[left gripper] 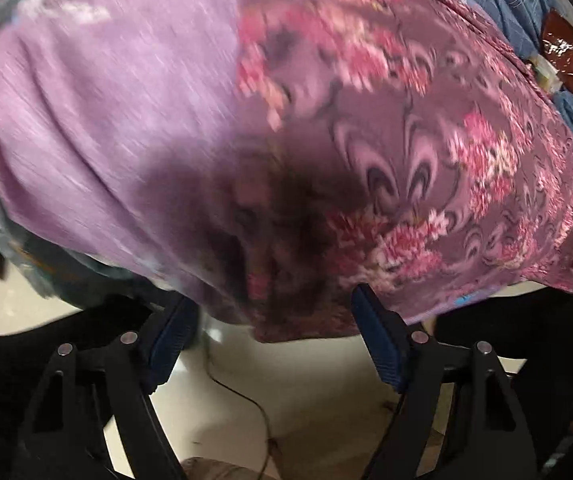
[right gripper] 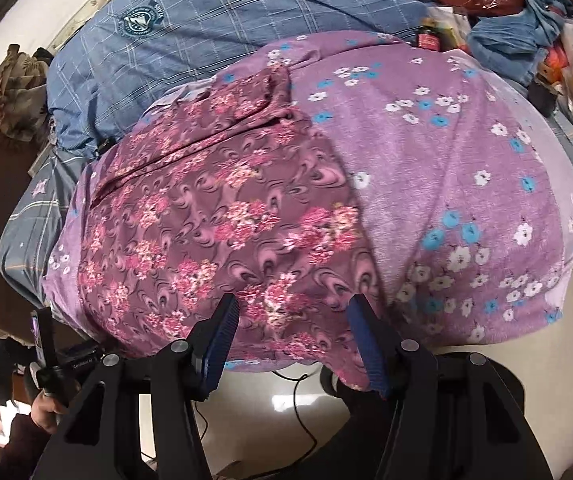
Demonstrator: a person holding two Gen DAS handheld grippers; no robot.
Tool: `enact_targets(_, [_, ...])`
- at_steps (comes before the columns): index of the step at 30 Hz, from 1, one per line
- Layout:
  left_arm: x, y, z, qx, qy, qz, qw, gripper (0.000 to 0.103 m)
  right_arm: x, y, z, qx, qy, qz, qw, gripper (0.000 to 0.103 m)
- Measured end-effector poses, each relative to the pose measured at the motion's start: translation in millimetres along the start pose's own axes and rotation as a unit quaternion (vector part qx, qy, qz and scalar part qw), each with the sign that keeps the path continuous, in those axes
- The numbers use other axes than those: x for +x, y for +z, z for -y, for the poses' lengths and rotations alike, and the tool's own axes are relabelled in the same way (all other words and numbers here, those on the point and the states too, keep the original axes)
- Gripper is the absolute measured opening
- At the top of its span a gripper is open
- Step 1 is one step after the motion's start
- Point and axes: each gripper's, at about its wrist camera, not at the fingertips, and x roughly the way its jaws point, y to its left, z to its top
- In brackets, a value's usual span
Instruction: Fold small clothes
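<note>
A small floral garment point(right gripper: 222, 216) in maroon and pink is seen laid flat on a lilac flowered blanket point(right gripper: 466, 184), its near hem overhanging the edge. The left gripper point(left gripper: 274, 320) and right gripper point(right gripper: 292, 320) are poised at that hem, jaws spread wide and nothing held. The fold appears not yet begun; the hem must next be pinched at two points.

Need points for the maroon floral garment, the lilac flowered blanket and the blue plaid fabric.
maroon floral garment point(right gripper: 214, 216), right wrist view, middle of its spread panel.
lilac flowered blanket point(right gripper: 466, 168), right wrist view, bare stretch right of the garment.
blue plaid fabric point(right gripper: 226, 12), right wrist view, near the crest.
</note>
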Motion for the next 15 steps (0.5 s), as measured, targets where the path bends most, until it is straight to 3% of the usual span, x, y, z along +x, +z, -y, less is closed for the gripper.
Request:
enact_targets(1, [4,-1,1,0.000,-0.006,-0.002,1.0000,0.062,1,0,2,0.001,-0.001,-0.002,1.000,0.059])
enact_targets(2, [7,-2,1,0.000,-0.012,-0.007,0.9999,0.034,2,1,3,0.004,-0.001,-0.004,1.000,0.059])
enact_targets(4, [13,-2,1,-0.001,-0.029,-0.022,0.9993,0.012,7,2,9,0.016,0.003,-0.012,1.000,0.059])
enact_targets(7, [7,-2,1,-0.006,-0.052,-0.011,0.9986,0.005,14,4,20,0.036,0.010,-0.025,0.999,0.059])
enact_targets(11, [-12,-6,8,0.018,-0.079,0.008,0.9967,0.004,22,6,46,0.083,0.025,-0.043,0.995,0.060])
enact_targets(15, [-30,-8,11,0.031,-0.108,0.018,0.9935,0.004,37,4,60,0.105,0.037,-0.075,0.991,0.071])
